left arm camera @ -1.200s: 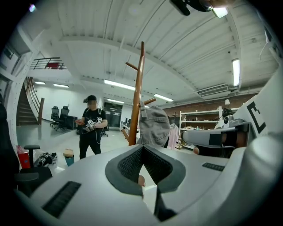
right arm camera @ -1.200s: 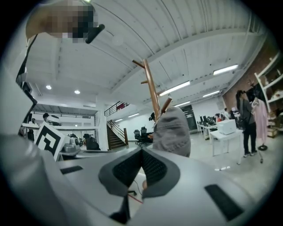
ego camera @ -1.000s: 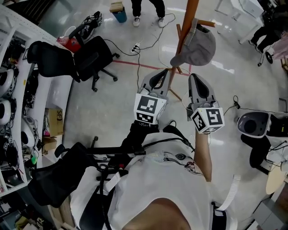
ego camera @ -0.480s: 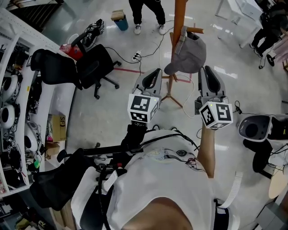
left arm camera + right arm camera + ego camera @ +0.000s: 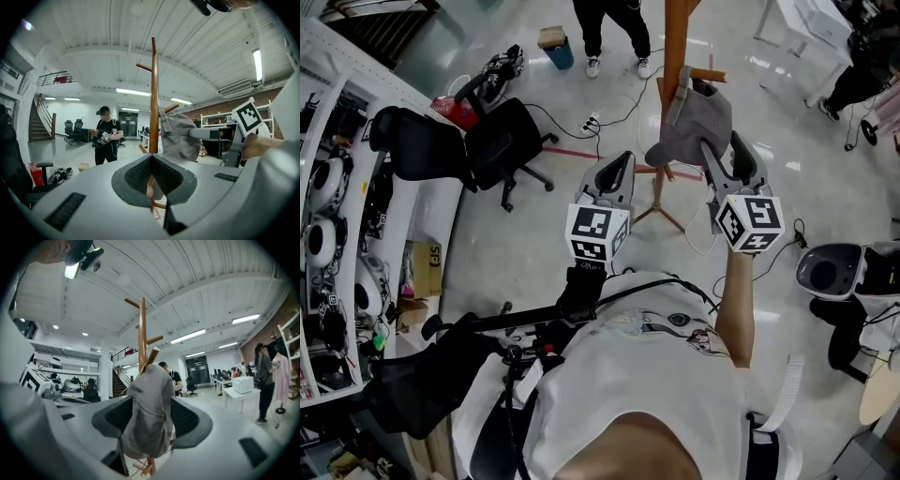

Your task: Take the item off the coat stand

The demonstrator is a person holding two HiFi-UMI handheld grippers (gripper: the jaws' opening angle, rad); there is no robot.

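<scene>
Pale, glossy floor [image 5: 534,244] fills the head view, with a wooden coat stand [image 5: 675,37] rising at upper centre. The grey cap [image 5: 698,117] is not yet off; it hangs from a peg on the stand's right side.

A second ago the right tool [image 5: 724,142] sat lower in the frame, short of the cap. It has since come up to the cap, and its jaws have just been opening. They now stand wide apart with the cap's hanging body between them, and the pads do not look pressed in. To me that reads as the set-up for the grasp: close on the fabric, then lift it clear of the peg.

The left tool [image 5: 619,164] is left of the stand, jaws together on nothing.

As for containers, a small blue bin [image 5: 558,54] near a standing person's feet at the top edge carries a tan box [image 5: 548,36]. A cardboard box [image 5: 420,265] sits by the shelving at the left edge. I cannot see inside any of them.
</scene>
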